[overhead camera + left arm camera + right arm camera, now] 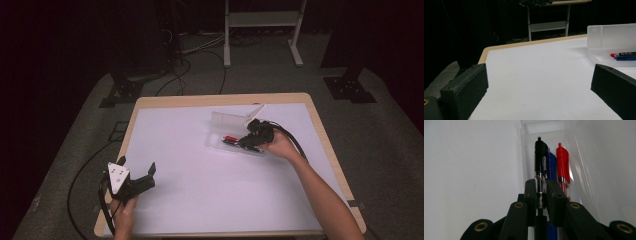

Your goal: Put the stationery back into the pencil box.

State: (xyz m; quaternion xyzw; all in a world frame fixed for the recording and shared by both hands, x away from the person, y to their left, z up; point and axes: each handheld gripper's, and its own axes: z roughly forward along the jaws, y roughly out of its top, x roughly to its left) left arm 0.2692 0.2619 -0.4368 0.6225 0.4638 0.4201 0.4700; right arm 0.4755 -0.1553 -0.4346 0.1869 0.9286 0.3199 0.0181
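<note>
White table [190,200]: right gripper [540,188] clamps black pen [540,157] (over open case [227,122])

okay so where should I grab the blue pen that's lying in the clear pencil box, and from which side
Grip the blue pen across its barrel, coming down from above through the open top. It lies flat and lengthwise in the clear box, tight between the red pen and the black pen held in the right gripper, so sideways access looks blocked.

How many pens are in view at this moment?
3, all in the clear plastic pencil case: black pen clamped by the right gripper, blue pen beside it, red pen outermost. More may be hidden beneath.
</note>
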